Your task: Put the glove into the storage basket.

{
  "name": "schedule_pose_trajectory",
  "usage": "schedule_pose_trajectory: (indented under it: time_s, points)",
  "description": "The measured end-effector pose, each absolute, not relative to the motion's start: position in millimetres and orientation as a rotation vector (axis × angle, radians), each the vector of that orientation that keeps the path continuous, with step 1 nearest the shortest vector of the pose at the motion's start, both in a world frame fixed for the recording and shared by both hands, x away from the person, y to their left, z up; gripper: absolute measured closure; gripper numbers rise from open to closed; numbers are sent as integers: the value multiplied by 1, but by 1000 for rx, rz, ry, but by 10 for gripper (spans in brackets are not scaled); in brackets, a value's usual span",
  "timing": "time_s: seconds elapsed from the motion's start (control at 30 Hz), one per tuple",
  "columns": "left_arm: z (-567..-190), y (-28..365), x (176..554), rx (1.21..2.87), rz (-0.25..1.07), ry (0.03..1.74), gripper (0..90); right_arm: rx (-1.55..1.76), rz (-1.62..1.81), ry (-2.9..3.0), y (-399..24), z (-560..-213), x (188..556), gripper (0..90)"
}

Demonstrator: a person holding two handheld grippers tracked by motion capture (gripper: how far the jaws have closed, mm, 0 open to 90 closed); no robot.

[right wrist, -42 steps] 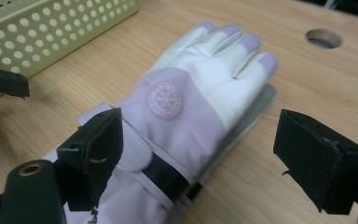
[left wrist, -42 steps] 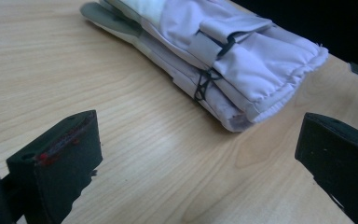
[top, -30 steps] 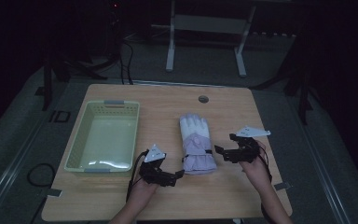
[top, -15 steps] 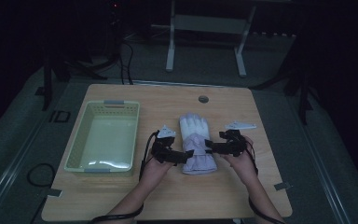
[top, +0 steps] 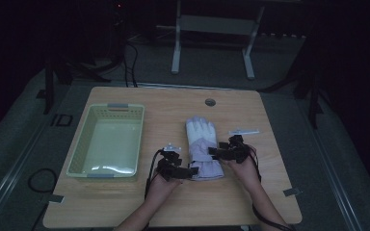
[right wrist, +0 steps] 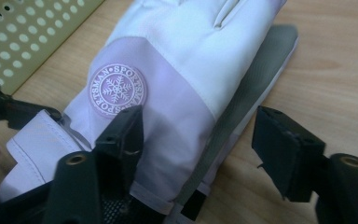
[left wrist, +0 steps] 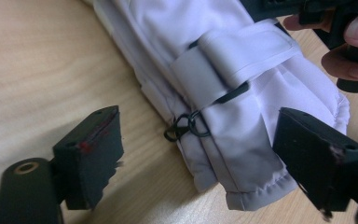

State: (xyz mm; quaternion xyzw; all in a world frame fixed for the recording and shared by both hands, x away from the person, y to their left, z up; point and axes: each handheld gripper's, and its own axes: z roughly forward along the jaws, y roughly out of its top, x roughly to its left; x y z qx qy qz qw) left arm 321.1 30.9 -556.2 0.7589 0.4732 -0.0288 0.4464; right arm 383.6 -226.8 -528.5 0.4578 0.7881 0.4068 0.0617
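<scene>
The white glove (top: 201,147) is lying flat on the worktop (top: 270,202), beside the green basket (top: 107,140). The left gripper (top: 191,171) and right gripper (top: 213,152) are closing around its cuff, jaws not yet pinching. The glove looks soft, puffy and light; the thick cuff edge looks best to grab.
</scene>
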Motion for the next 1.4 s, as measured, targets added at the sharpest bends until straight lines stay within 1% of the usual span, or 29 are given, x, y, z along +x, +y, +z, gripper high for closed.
schedule_pose_trajectory:
  time_s: [0.03,0.07,0.1,0.13,0.17,0.2,0.23,0.27,0.3,0.33,0.37,0.4,0.47,0.53,0.6,0.73,1.03,1.4]
  points:
    - [-558,30,322,1887,-85,1174,185,1397,1234,2406,-227,-533,384,406]
    - [-561,30,324,1898,-100,1181,185,1397,1234,2406,-227,-533,384,406]
    - [-566,28,325,1910,-115,1165,219,1448,1251,2423,-228,-539,386,426]
    - [-566,28,325,1910,-115,1165,250,1448,1251,2423,-228,-539,386,426]
    - [-566,28,325,1917,-111,1154,277,1545,1272,2438,-232,-546,390,426]
    - [-567,27,325,1920,-118,1138,277,1545,1272,2438,-232,-546,390,426]
    - [-568,26,325,1929,-138,1111,360,1635,1314,2456,-236,-553,393,447]
    - [-568,26,325,1929,-138,1111,410,1635,1314,2456,-236,-553,393,447]
    - [-569,25,326,1930,-155,1100,410,1667,1346,2473,-238,-555,395,490]
    - [-569,25,326,1930,-165,1097,443,1681,1374,2488,-239,-557,396,512]
    - [-570,25,327,1931,-184,1094,470,1682,1385,2496,-239,-558,396,557]
    - [-570,25,328,1930,-203,1094,516,1686,1390,2509,-239,-558,396,590]
    - [-568,24,328,1938,-206,1096,586,1673,1356,2511,-237,-555,395,668]
    - [-565,23,328,1947,-201,1105,651,1623,1305,2506,-233,-549,392,720]
    - [-562,23,328,1955,-205,1113,688,1565,1251,2492,-228,-544,387,748]
    - [-558,23,329,1972,-215,1120,715,1476,1179,2471,-220,-533,380,769]
    - [-544,26,329,1981,-213,1104,719,1402,1146,2440,-212,-515,372,772]
    - [-506,39,331,2016,-157,1055,722,1350,1188,2391,-201,-483,368,773]
